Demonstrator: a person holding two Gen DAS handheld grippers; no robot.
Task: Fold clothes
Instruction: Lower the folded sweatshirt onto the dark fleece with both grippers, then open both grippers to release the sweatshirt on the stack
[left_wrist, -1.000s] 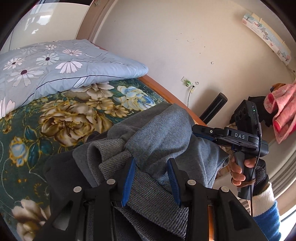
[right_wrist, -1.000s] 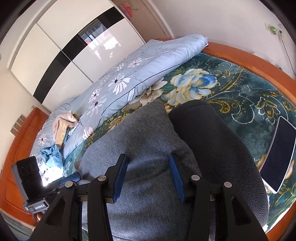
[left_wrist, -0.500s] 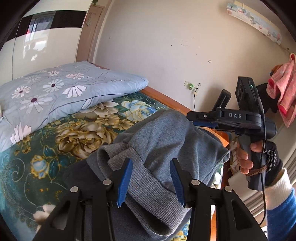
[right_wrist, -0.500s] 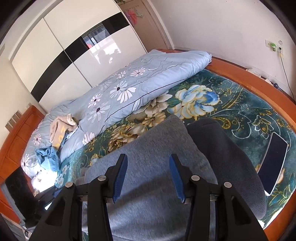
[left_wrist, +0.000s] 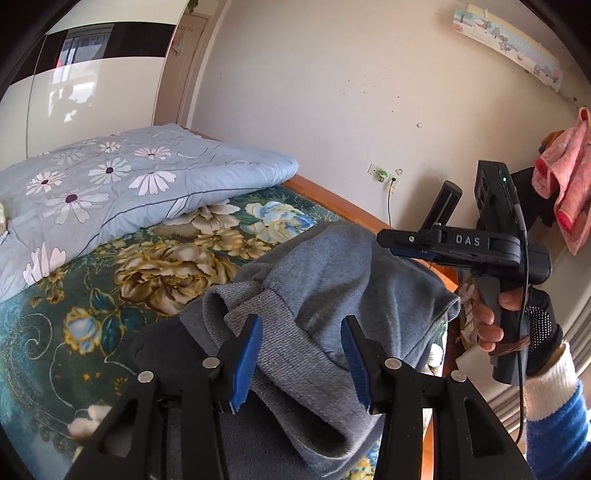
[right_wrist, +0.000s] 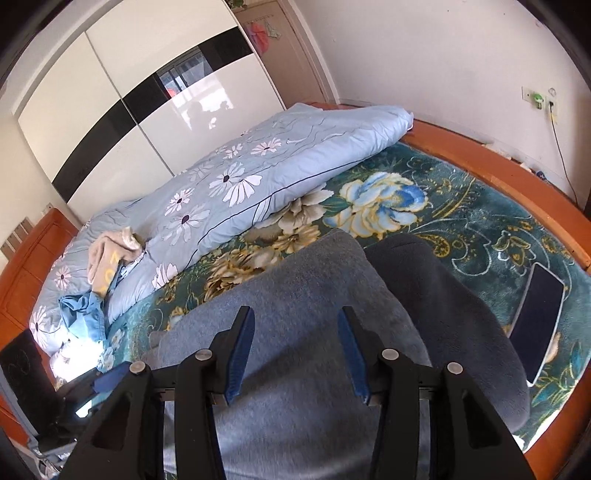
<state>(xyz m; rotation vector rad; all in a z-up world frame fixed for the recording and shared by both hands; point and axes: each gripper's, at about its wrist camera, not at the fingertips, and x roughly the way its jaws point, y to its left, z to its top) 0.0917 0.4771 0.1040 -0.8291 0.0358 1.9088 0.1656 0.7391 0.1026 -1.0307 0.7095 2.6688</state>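
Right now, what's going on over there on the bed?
A person holding a gripper in each hand is folding a grey sweater on the bed's floral blanket. Both the left gripper and right gripper are open above the bunched sweater, gripping nothing. A dark garment lies beside it, near a tablet.

Daylight fills both views, bright and even. Glare washes over the glossy wardrobe doors (right_wrist: 159, 122) and burns out a patch at the lower left of the right view. Soft shadows lie on the grey garment (right_wrist: 295, 314). Fisheye bending curves the walls; dark vignette rims every corner. Focus holds sharp throughout.
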